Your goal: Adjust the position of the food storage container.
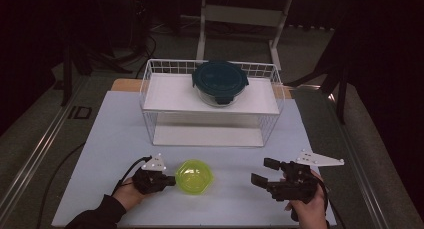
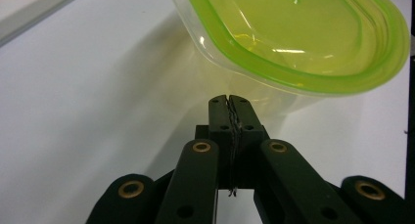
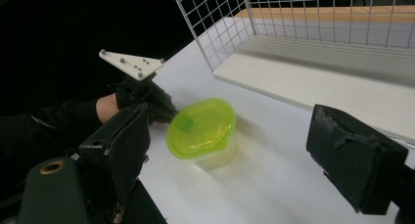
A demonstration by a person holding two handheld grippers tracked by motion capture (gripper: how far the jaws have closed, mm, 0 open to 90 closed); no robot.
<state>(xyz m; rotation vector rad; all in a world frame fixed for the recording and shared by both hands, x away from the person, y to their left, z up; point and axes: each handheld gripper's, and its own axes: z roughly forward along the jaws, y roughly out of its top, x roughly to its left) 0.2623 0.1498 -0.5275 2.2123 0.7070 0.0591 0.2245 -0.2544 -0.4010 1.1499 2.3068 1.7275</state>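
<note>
A clear plastic container with a lime-green lid stands near the front of the white table top. My left gripper lies at its left side with both jaws pressed together and nothing between them. In the left gripper view its tips sit right at the clear wall just under the green lid. My right gripper hovers to the right of the container, well apart from it, jaws wide open and empty. The right gripper view looks past its own jaws to the container and the left gripper.
A white wire rack with two white shelves stands at the back of the table. A glass container with a dark teal clip lid sits on its upper shelf. The table's front edge runs just behind both hands.
</note>
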